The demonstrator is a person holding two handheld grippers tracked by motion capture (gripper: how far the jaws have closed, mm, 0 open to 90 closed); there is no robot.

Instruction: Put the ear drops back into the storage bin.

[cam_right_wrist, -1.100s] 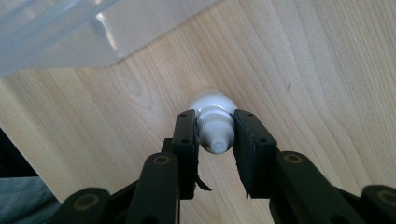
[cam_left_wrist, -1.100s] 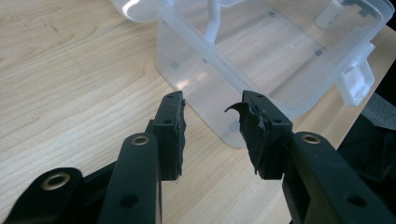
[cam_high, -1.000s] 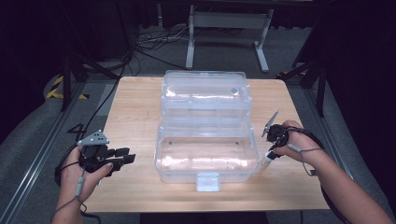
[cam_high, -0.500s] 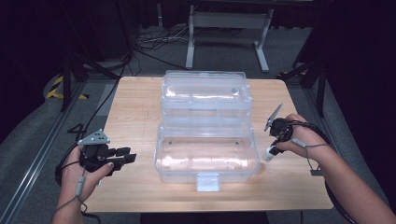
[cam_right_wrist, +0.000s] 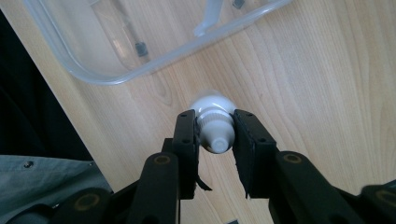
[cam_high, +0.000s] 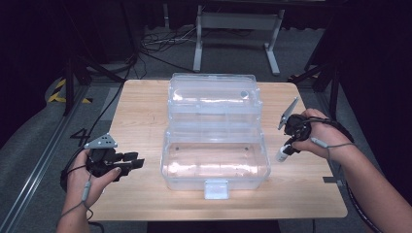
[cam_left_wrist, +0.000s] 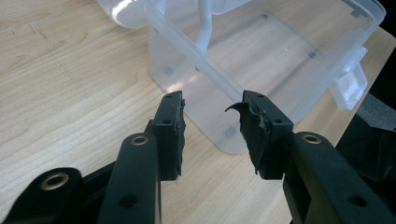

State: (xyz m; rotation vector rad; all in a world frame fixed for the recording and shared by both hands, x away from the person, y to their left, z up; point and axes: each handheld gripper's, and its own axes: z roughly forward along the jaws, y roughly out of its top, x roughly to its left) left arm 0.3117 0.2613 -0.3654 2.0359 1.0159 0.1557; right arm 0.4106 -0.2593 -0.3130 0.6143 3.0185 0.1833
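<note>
One small white bottle (cam_right_wrist: pixel 212 122) sits pinched near its cap in my right gripper (cam_high: pixel 286 145), right of the clear box (cam_high: pixel 216 167); the hold looks shallow, so it may slip. My left gripper (cam_left_wrist: pixel 210 126) gapes empty, lower left.

Right tool (cam_high: pixel 286 145) and bottle (cam_high: pixel 282 154) higher.

Open box (cam_high: pixel 215 160) sits mid-bench (cam_high: pixel 141 111), lid (cam_high: pixel 212 94) hinged back behind it, latch (cam_high: pixel 216 188) on the near wall. Left gripper (cam_high: pixel 130 161) low at the box's left, fingers (cam_left_wrist: pixel 170 126) apart, pointing at the box's corner just ahead. Right gripper (cam_high: pixel 285 150) at the box's right, above the bench; small bottle (cam_right_wrist: pixel 214 122) between its fingers (cam_right_wrist: pixel 187 135), touching both, box rim just beyond.
</note>
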